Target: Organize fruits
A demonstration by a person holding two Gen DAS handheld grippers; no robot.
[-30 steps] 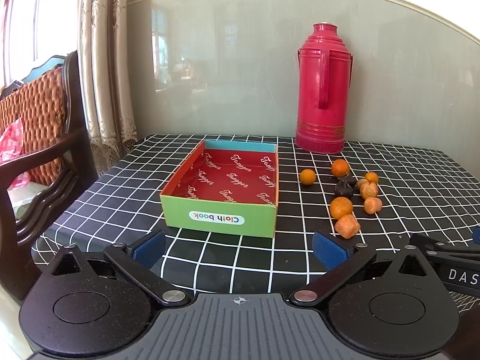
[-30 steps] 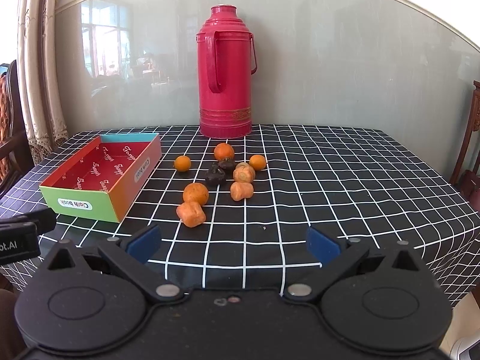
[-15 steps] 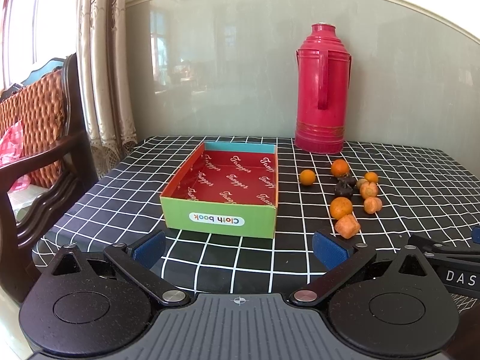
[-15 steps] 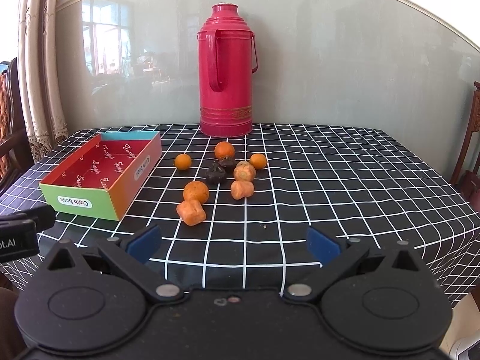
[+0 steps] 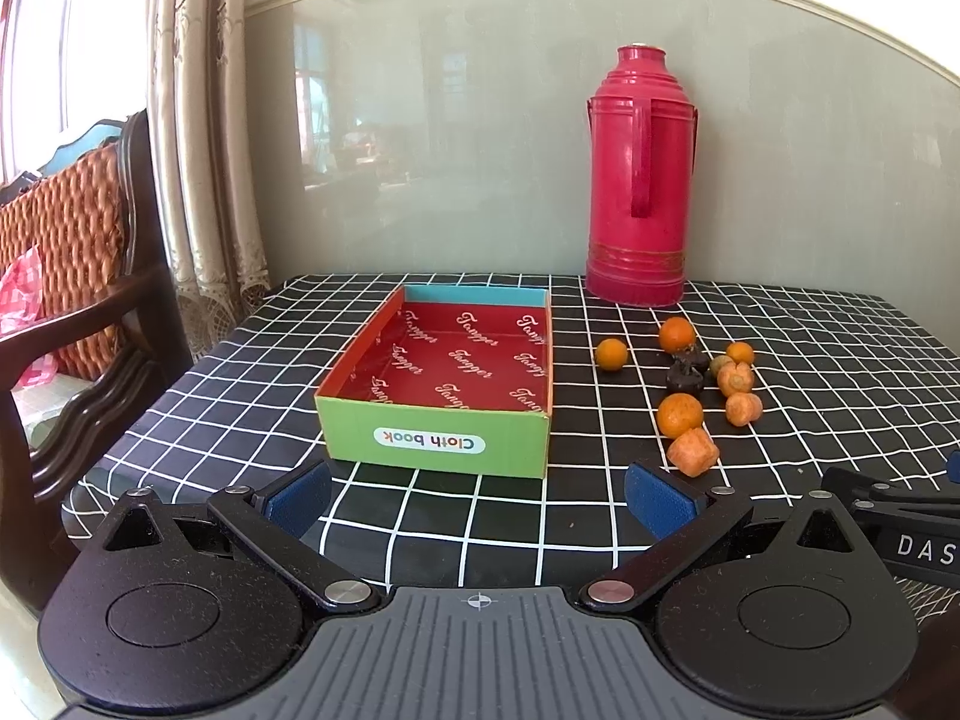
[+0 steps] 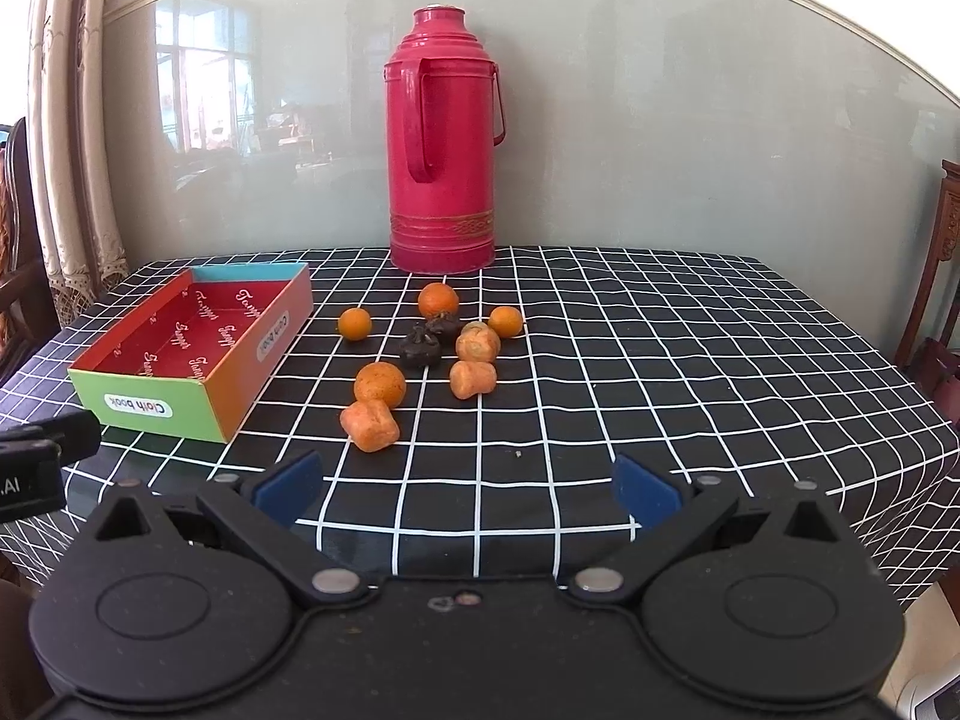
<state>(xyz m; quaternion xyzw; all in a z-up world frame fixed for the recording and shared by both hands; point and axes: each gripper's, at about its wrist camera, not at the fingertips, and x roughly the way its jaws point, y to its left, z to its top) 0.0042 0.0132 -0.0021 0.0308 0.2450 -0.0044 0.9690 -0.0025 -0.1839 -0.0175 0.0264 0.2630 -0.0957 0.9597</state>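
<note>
Left view: my left gripper (image 5: 478, 495) gapes wide, holding nothing, low over the table (image 5: 198, 396).
Box (image 5: 441, 387): at 12 o'clock, nothing in it.
Fruits (image 5: 699, 387): loose at 1 o'clock.
Right view: my right gripper (image 6: 466, 489) gapes wide, holding nothing.
Fruits (image 6: 429, 354): at 12 o'clock, before the flask (image 6: 441, 144).
Box (image 6: 192, 348): at 10 o'clock.

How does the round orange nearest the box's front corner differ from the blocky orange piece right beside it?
The orange is round and brighter; the blocky piece is squarish, paler, and nearer the camera. The two appear to touch. Both lie on the tablecloth, outside the box.
</note>
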